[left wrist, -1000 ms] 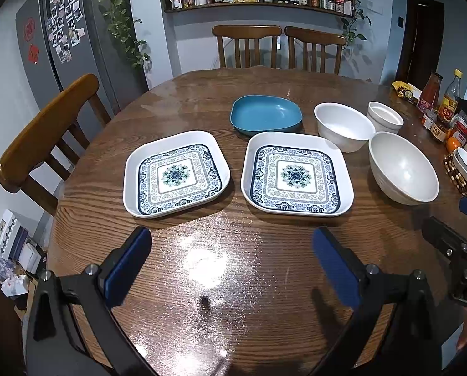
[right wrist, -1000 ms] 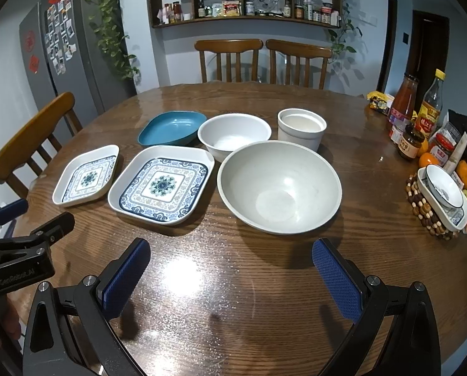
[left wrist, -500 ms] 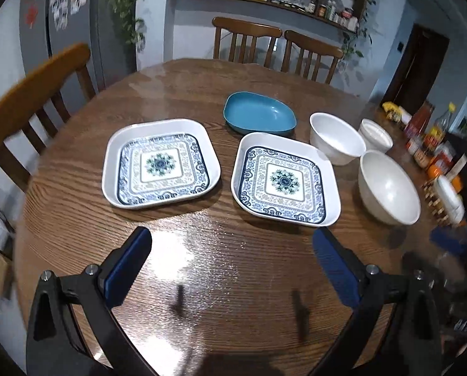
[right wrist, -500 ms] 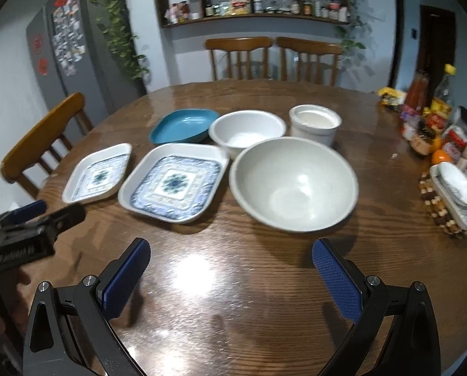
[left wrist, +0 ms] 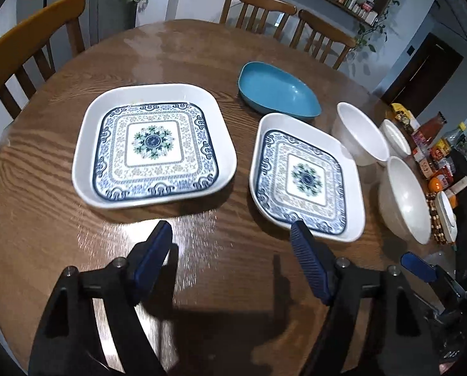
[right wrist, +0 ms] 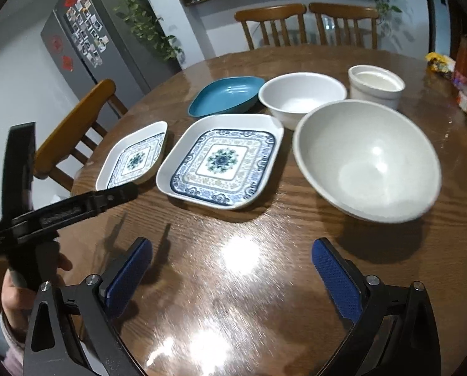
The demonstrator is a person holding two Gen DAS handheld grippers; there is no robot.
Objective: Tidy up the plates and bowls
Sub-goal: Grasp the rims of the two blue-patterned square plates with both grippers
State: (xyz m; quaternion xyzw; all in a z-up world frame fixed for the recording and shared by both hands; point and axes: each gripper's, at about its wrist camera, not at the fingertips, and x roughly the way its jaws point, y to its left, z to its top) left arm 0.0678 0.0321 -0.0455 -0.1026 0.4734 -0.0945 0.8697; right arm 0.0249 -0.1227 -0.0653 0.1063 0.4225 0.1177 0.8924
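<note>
Two square white plates with blue patterns lie on the round wooden table: the left plate [left wrist: 153,144] [right wrist: 133,159] and the right plate [left wrist: 307,177] [right wrist: 222,161]. Behind them is a blue dish [left wrist: 279,91] [right wrist: 227,95]. To the right stand a medium white bowl [left wrist: 360,134] [right wrist: 302,97], a small white cup-bowl [left wrist: 396,139] [right wrist: 376,84] and a large white bowl [left wrist: 404,199] [right wrist: 366,158]. My left gripper [left wrist: 232,244] is open and empty, low over the table just before the plates. My right gripper [right wrist: 232,266] is open and empty, in front of the right plate and large bowl.
Wooden chairs stand at the left [left wrist: 30,40] and far side [left wrist: 258,9]. Bottles and jars [left wrist: 433,144] and a small dish on a beaded mat [left wrist: 444,216] crowd the table's right edge. The left gripper's body [right wrist: 61,206] reaches in at left in the right wrist view.
My left gripper has moved forward and lower toward the two patterned plates, its jaws narrowing slightly. My right gripper has moved closer to the dishes. No dish has moved.
</note>
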